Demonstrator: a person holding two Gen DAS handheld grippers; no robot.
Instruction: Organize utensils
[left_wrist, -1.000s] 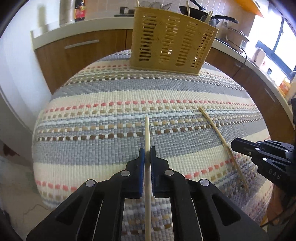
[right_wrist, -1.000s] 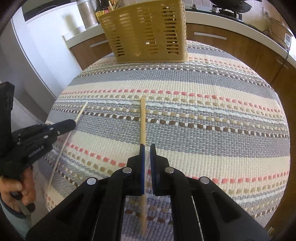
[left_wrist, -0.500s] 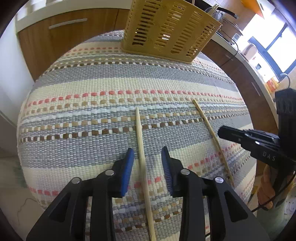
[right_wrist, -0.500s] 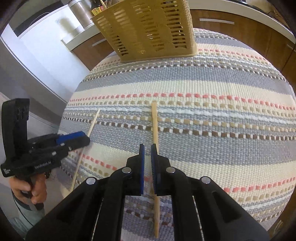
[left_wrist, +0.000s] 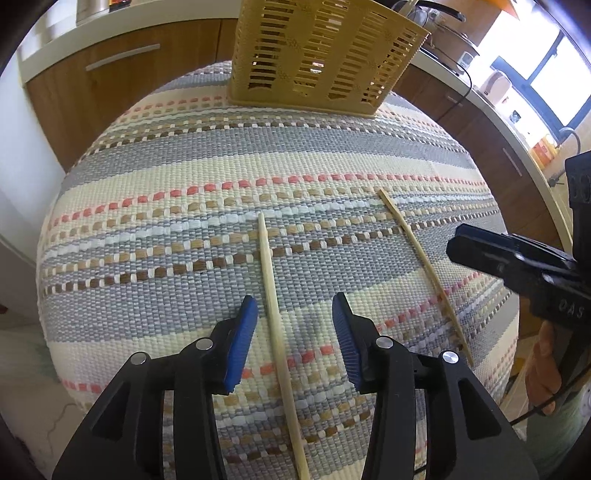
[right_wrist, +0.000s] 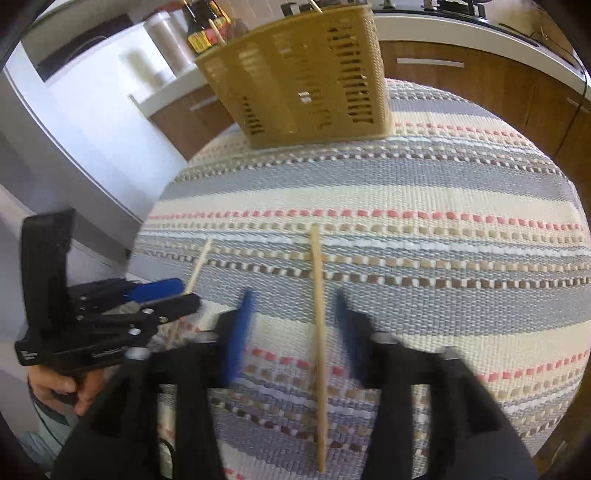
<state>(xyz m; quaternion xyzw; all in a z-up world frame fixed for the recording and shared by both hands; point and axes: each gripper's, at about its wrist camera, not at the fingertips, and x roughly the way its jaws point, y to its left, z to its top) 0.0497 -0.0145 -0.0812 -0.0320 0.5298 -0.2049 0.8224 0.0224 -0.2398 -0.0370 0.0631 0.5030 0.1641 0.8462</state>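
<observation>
Two pale wooden chopsticks lie apart on the striped woven cloth (left_wrist: 184, 177). In the left wrist view one chopstick (left_wrist: 273, 314) rests on the cloth between my left gripper's (left_wrist: 293, 306) blue pads, nearer the left pad and touching neither; the jaws are opening. The second chopstick (left_wrist: 421, 258) lies to the right, under my right gripper. In the right wrist view that chopstick (right_wrist: 318, 314) lies between my right gripper's (right_wrist: 294, 299) blurred pads, untouched, and those jaws are opening too. A slotted yellow utensil basket (left_wrist: 317, 62) stands upright at the cloth's far edge.
Wooden cabinets (left_wrist: 110, 85) and a white counter (right_wrist: 461, 29) run behind the table, with bottles and cookware on them. A person's hand (right_wrist: 55, 387) holds the left gripper's handle off the table's left edge. The cloth drops away at the rounded table edges.
Both grippers were shut on their chopsticks a second ago. The left opened first, then the right, and each chopstick now lies free on the cloth. The basket looks nearer and higher.
</observation>
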